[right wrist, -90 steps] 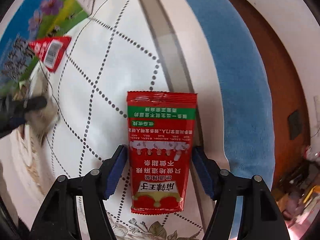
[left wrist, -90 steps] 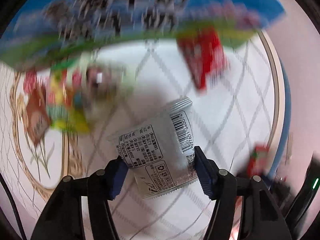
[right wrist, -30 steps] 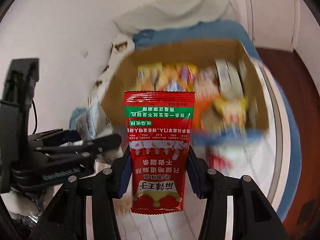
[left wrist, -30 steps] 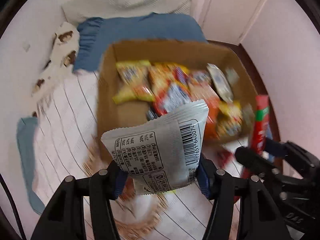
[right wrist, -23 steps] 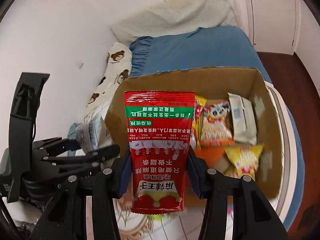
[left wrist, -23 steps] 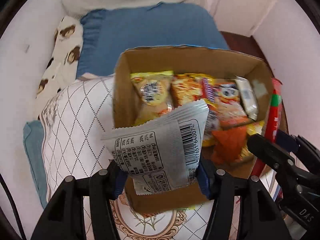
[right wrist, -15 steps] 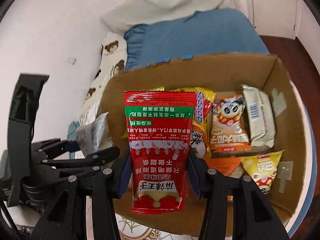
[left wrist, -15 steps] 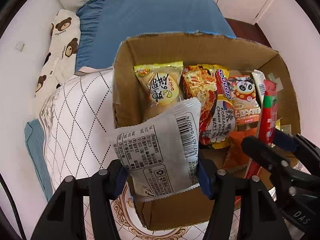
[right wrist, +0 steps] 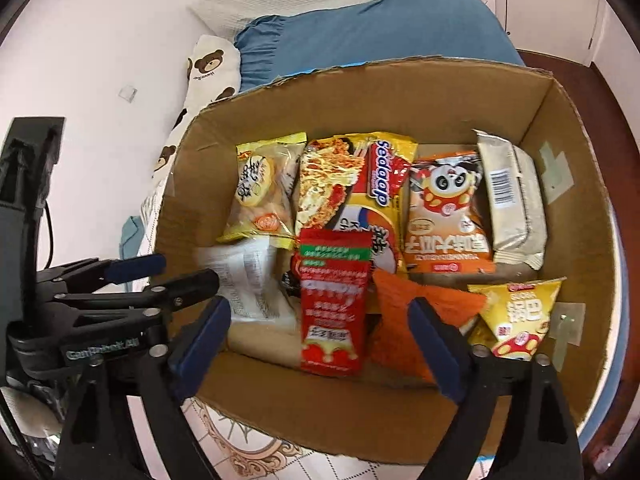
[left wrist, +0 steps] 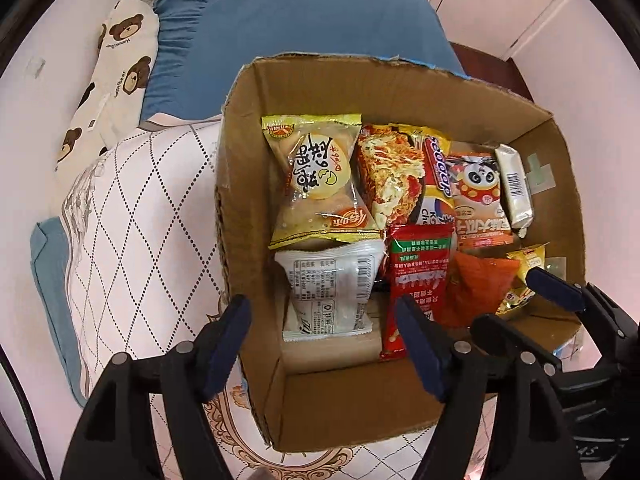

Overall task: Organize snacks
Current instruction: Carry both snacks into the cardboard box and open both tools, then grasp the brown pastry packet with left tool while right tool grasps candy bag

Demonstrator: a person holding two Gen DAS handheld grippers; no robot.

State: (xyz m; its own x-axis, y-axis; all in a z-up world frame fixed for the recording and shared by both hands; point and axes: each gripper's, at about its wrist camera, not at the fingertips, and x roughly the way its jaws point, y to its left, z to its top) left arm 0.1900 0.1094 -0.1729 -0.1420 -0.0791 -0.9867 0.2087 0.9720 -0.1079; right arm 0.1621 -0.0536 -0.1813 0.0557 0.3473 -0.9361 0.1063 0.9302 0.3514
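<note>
Left tongs [left wrist: 324, 344] are opening, clear of the silver packet [left wrist: 330, 292] lying inside the cardboard box [left wrist: 360, 404], and from the right wrist, right tongs [right wrist: 320, 344] are opening too, red packet [right wrist: 332, 300] free among the snacks.

Plain matt corrugated cardboard was seen for the box [left wrist: 352, 408], edges torn rough. The red packet [right wrist: 334, 300] and silver packet [left wrist: 330, 290] were wrapped in shiny crinkly plastic film, same with the yellow one [left wrist: 316, 176]. Soft quilted cloth was spread as the bedcover [left wrist: 148, 216]; black matt plastic was used for each hand-held gripper [left wrist: 324, 344].
</note>
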